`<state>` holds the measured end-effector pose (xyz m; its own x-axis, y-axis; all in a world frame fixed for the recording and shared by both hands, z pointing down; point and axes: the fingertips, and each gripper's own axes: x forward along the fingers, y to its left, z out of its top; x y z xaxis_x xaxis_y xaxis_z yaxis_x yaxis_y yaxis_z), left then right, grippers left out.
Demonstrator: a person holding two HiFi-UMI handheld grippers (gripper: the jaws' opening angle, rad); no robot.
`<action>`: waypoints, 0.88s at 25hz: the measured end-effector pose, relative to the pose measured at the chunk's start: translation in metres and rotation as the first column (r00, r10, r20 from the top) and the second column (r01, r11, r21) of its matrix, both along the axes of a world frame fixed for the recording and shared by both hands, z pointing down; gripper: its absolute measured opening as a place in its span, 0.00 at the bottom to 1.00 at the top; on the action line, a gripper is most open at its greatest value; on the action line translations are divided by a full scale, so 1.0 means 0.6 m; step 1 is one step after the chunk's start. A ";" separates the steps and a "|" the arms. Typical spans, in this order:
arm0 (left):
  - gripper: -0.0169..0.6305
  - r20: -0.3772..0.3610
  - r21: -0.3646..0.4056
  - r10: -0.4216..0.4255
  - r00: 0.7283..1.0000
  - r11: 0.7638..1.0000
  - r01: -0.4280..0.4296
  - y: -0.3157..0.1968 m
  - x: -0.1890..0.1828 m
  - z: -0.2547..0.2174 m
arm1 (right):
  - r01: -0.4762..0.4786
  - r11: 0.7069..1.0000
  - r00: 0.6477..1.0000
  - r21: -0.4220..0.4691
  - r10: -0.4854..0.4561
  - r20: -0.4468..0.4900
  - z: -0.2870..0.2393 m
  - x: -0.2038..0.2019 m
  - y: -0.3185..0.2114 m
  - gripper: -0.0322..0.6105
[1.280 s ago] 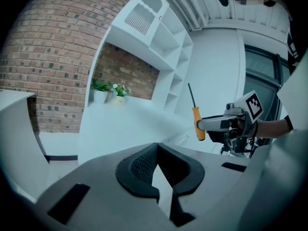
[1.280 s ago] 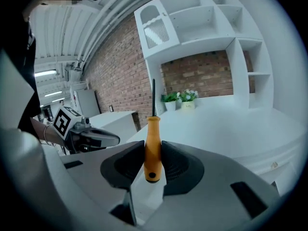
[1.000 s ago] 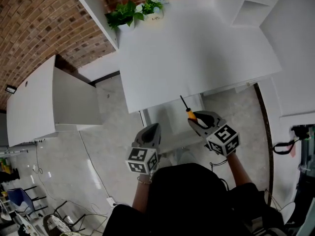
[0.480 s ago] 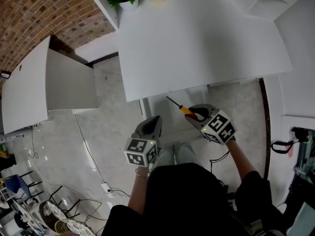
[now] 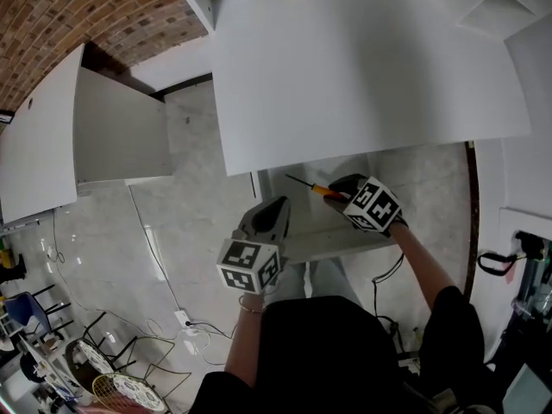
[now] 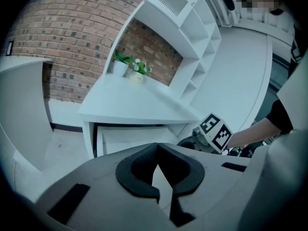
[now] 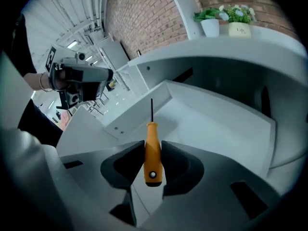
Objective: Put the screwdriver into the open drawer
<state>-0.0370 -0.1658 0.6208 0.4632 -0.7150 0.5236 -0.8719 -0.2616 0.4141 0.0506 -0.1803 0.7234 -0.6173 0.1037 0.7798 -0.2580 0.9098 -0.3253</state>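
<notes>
- The left gripper hovers just beside the drawer's front. Its dark fingers are pressed together with nothing between them, and it takes no part in the carry.
- The white open drawer juts out from under the broad white surface. Its inside looks bare in the right gripper view.
- The orange-handled screwdriver hangs over the drawer's interior with its thin dark shaft pointing left and slightly away from the person. It appears to be clear of the drawer floor.
- The right gripper has its fingers clamped on the orange handle, near the butt end.
- Judged from this, the pickup and carry are done. What is left is to lower the tool, let go of it and draw back.
- Around the drawer are a white cabinet at the left, loose cables on the pale floor, a red brick wall, and potted green plants at the surface's far edge.
- The surface's edge overhangs the drawer's rear, so only the exposed front part is open from above. Nothing else blocks the way.
</notes>
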 end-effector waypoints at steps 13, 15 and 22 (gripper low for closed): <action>0.04 -0.031 -0.051 -0.021 0.999 0.999 0.020 -0.016 -0.025 0.053 | 0.074 0.994 0.985 -0.077 -0.085 -0.151 0.140 -0.017 0.016 0.22; 0.04 -0.027 -0.053 -0.014 1.000 0.999 0.012 -0.017 -0.026 0.055 | 0.075 0.994 0.984 -0.077 -0.087 -0.158 0.142 -0.019 0.017 0.22; 0.04 -0.034 -0.067 0.005 0.999 0.998 -0.007 -0.017 -0.027 0.063 | 0.071 0.995 0.978 -0.075 -0.084 -0.193 0.147 -0.018 0.019 0.22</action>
<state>-0.0533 -0.1762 0.6588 0.4853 -0.6758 0.5547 -0.8557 -0.2370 0.4599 0.0397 -0.1692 0.8115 -0.4420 0.2017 0.8740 -0.2524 0.9071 -0.3370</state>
